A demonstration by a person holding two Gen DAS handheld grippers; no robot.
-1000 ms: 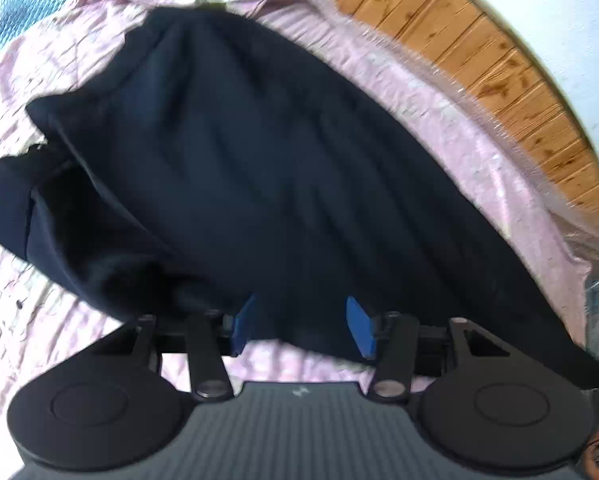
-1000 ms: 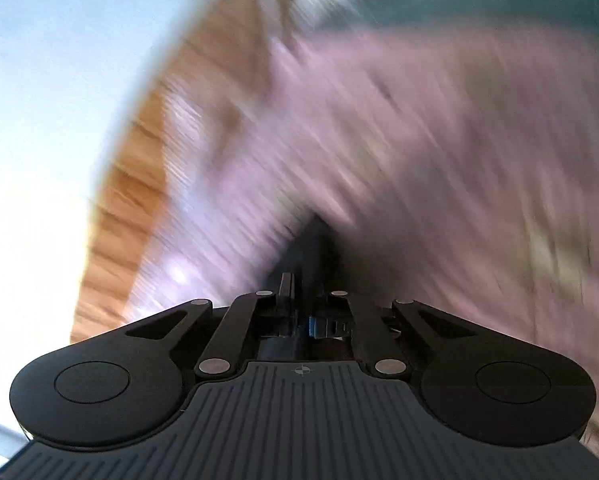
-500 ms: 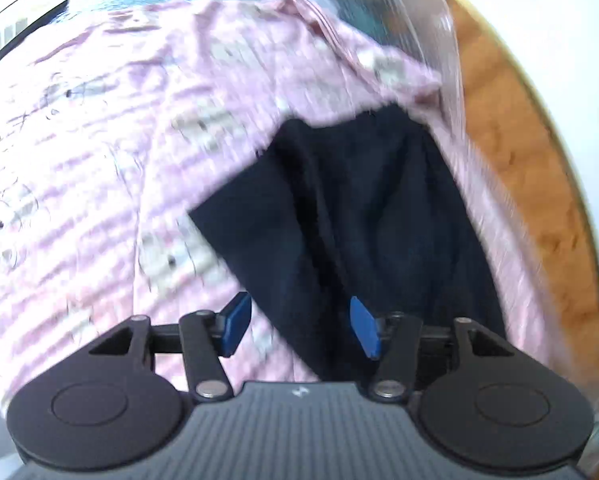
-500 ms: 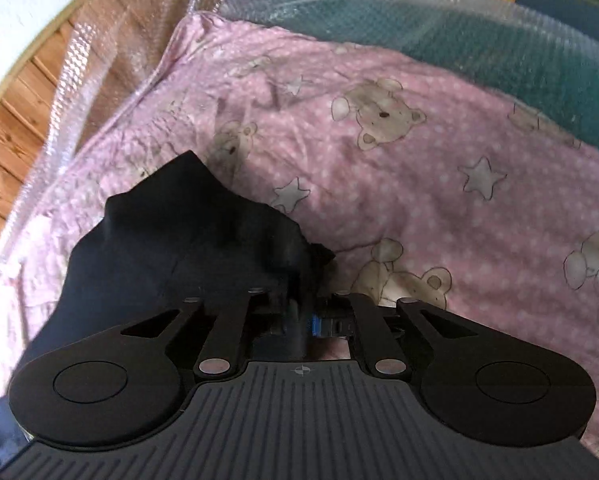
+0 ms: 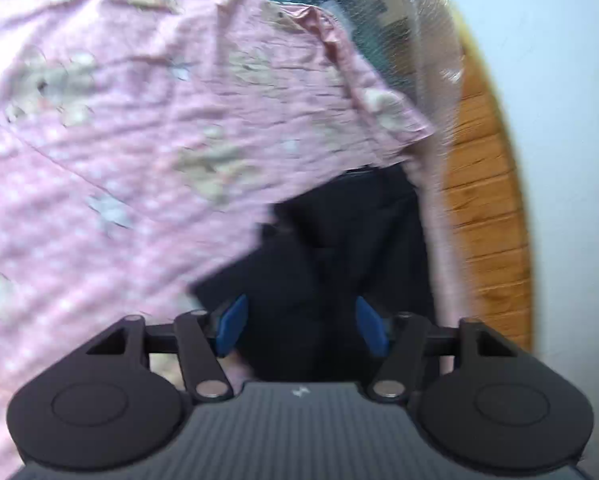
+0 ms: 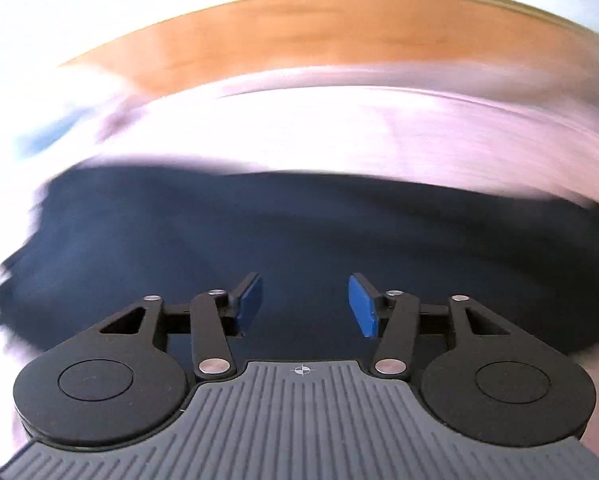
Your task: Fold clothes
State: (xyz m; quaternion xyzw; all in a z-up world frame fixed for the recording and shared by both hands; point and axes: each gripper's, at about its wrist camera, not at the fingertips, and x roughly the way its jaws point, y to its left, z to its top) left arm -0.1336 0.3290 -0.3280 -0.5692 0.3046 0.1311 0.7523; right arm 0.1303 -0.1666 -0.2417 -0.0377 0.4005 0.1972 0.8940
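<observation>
While both sets of jaws are opening, the left gripper (image 5: 299, 326) and right gripper (image 6: 305, 304) hover spread over the dark garment (image 5: 351, 248) (pinching nothing).

R gripper (image 6: 303, 304) jaws opening, nothing pinched — dark garment (image 6: 299, 232) mid-frame, blurred pink sheet (image 6: 379, 128) above.

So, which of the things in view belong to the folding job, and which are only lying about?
Belong to the job:
- dark garment, lying on the sheet
- left gripper, jaws opening, pads not pressing the cloth
- right gripper, jaws opening over the garment, nothing gripped

Just lying about:
- pink bear-print sheet
- clear bubble wrap
- wooden floor
</observation>
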